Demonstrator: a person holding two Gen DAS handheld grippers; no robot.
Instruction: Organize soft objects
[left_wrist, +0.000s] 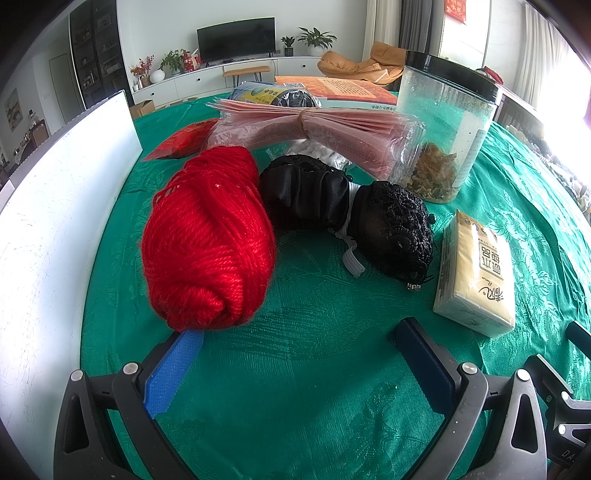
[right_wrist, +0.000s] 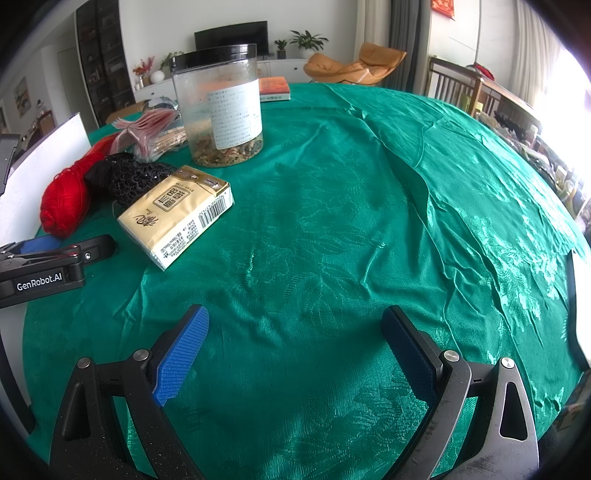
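Left wrist view shows the left tool (left_wrist: 299, 334) with its jaws spread wide and nothing between them, low over the green-clothed counter (left_wrist: 295, 387). A red ball of yarn (left_wrist: 207, 243) lies just ahead, its near end touching the tip of the left blue pad. Beside it, touching, sits a bundle of black fabric (left_wrist: 343, 210), with a pack of tissues (left_wrist: 474, 273) further right and a clear jar (left_wrist: 443, 129) behind. A white board (left_wrist: 55, 221) stands along the left edge.

Right wrist view has the right tool (right_wrist: 295, 339) likewise wide open and holding nothing, over bare cloth, well apart from the pile.

The step in hand looks like taking the yarn. To do it well, the left tool should shift left so both pads straddle the ball across its middle, not its tapered end, then close gently: yarn squashes, so a firm mid-body grip should stop it slipping or dragging strands loose. Keeping clear of the black fabric avoids snagging its lace.
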